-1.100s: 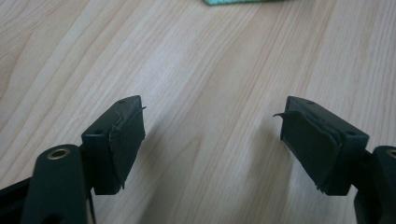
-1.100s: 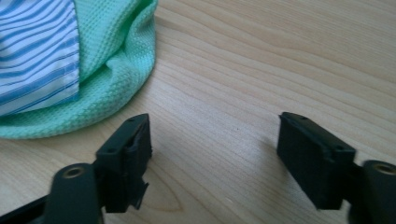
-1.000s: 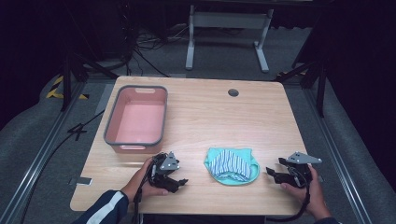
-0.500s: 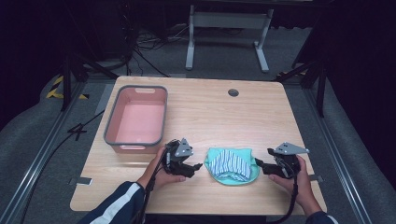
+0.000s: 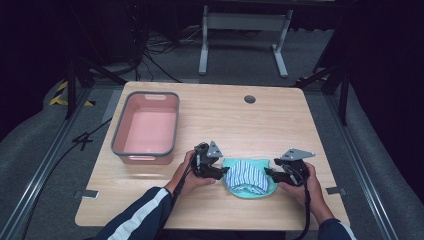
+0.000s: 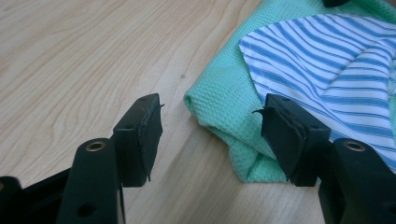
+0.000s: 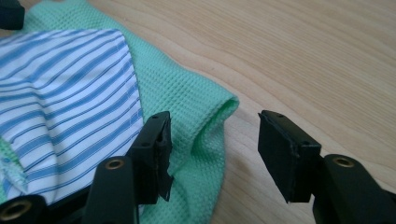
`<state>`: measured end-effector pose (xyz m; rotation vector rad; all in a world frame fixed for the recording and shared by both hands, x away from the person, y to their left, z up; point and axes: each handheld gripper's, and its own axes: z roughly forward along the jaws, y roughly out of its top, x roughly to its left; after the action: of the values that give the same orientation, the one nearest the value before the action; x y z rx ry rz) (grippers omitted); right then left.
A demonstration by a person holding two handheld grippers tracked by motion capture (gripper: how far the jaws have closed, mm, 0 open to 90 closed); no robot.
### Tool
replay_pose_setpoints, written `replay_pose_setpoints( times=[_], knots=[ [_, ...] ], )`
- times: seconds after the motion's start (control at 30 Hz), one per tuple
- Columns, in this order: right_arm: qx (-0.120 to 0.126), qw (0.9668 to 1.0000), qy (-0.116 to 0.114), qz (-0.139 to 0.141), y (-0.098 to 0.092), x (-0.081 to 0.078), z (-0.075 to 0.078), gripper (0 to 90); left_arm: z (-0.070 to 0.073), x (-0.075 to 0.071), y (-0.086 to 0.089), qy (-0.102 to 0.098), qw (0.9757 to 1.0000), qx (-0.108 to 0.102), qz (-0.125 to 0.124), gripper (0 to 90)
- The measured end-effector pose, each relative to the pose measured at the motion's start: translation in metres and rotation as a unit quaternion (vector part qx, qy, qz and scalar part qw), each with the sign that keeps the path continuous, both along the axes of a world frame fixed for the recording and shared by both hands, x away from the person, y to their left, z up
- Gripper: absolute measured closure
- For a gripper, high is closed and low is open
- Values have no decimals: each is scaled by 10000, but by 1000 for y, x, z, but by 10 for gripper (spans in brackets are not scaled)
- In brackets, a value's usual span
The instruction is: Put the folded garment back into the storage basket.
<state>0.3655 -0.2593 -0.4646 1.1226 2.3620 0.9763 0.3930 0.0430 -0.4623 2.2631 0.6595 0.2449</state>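
Green waffle-knit cloth [image 5: 248, 176] with blue-striped white fabric [image 5: 245, 175] on top lies at near edge of light wooden bench [image 5: 280, 125]. Left gripper [image 5: 216, 172] at cloth's left corner, right gripper [image 5: 269, 174] at right corner; both just been closing, fingers [image 6: 140, 135] straddle green folds, apparently not yet pinching. Pink plastic tub [image 5: 148, 127] well apart.

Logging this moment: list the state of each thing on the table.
Left gripper: open, jaws closing, astride the green cloth's edge.
Right gripper: open, jaws closing, astride the opposite edge.
Green cloth: lying folded on the table.
Striped cloth: lying on the green cloth.
Pink bin: upright, empty.
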Motion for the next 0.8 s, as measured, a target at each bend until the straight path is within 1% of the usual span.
replay_pose_setpoints(
  times=[0.03,0.1,0.13,0.17,0.2,0.27,0.3,0.33,0.37,0.4,0.5,0.6,0.63,0.67,0.7,0.8],
  knots=[
    [6,10000,29,41,2,2,-2,457,-1,2,-1,37,10000,-29,16,374],
    [-43,9999,67,77,5,4,-5,466,-4,4,-2,111,9999,20,7,328],
    [-36,9999,82,72,6,4,-6,471,-6,5,-3,123,9998,152,-37,306],
    [13,10000,77,33,6,4,-7,462,-9,5,-4,156,9996,229,-28,270],
    [41,9999,91,-11,5,4,-8,450,-11,6,-4,245,9993,297,18,247],
    [102,9998,149,-43,5,2,-10,431,-14,8,-4,345,9992,198,18,228],
    [116,9998,173,-65,5,1,-10,408,-15,9,-4,366,9991,204,19,214],
    [102,9997,198,-88,5,1,-11,370,-15,8,-4,331,9992,222,0,206],
    [76,9997,186,-122,5,1,-12,365,-16,8,-5,289,9993,246,-21,200],
    [111,9996,199,-168,5,0,-13,368,-16,8,-5,276,9993,246,-37,199],
    [93,9997,217,-84,4,-1,-12,377,-16,8,-6,249,9994,247,-71,199],
    [87,9996,231,116,5,-3,-11,470,-17,7,-5,217,9994,224,-147,218],
    [94,9996,255,121,6,-4,-11,491,-17,7,-5,205,9994,208,-164,224],
    [105,9996,255,118,6,-5,-11,508,-17,7,-4,216,9994,161,-233,235],
    [112,9995,267,122,7,-6,-10,523,-17,6,-3,202,9993,156,-277,275],
    [97,9993,328,151,8,-7,-9,587,-15,3,-4,237,9991,151,-306,365]
  ],
)
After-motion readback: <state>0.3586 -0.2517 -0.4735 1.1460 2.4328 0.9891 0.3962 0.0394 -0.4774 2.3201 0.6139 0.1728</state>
